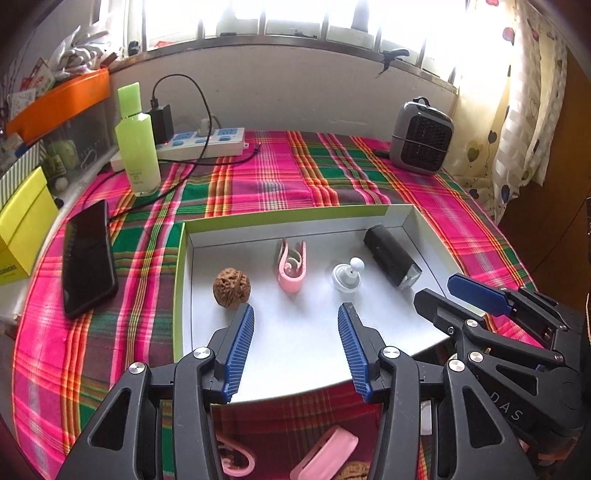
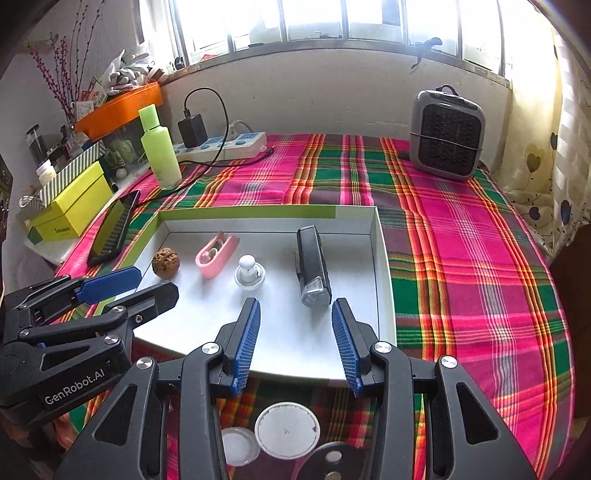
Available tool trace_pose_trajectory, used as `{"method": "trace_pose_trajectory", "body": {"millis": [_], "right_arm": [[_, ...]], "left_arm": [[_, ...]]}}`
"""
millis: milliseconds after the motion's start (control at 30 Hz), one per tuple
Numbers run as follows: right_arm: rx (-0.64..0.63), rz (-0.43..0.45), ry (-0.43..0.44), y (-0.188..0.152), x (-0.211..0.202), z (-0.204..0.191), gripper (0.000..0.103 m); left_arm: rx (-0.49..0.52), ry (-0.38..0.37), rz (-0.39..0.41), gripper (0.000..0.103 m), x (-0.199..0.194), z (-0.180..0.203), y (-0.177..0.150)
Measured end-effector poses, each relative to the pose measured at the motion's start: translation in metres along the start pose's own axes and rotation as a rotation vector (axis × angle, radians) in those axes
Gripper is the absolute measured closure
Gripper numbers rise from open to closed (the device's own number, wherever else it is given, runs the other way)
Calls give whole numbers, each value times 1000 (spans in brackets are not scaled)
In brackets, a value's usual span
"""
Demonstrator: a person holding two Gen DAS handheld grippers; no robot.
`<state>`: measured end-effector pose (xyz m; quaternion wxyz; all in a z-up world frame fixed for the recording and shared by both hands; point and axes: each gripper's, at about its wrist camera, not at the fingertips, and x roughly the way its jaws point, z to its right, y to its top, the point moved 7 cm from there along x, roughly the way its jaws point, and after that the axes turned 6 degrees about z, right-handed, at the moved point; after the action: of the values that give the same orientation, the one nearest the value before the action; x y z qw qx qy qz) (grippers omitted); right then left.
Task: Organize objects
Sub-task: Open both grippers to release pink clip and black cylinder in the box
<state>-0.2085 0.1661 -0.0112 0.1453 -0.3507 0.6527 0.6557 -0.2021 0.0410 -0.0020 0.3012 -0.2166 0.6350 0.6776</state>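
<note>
Both grippers, left gripper (image 1: 295, 314) and right gripper (image 2: 295, 308), hover at tray (image 1: 295, 221) near edge, jaws half open, empty (walnut (image 1: 232, 287), clip (image 1: 291, 269), torch (image 1: 391, 258) lined up as sorted)

Daylight floods in from the window (image 1: 295, 18) at the back, blown out to white glare; the tray (image 2: 295, 343) floor shines brightly (soft shadows only); fisheye bending curves the edges; corners fall dark.
</note>
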Motion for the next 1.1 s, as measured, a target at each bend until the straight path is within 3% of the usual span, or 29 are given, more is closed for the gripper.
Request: {"method": "trace_pose_trajectory", "body": {"millis": [233, 567, 1100], "right_arm": [[10, 32, 23, -10, -16, -6, 61], [-15, 59, 44, -27, -40, -17, 61], [-31, 43, 111, -55, -54, -35, 61]], "left_arm": [[13, 7, 56, 57, -21, -3, -5], [-34, 6, 49, 57, -38, -20, -26], [-25, -55, 17, 57, -51, -39, -61]]}}
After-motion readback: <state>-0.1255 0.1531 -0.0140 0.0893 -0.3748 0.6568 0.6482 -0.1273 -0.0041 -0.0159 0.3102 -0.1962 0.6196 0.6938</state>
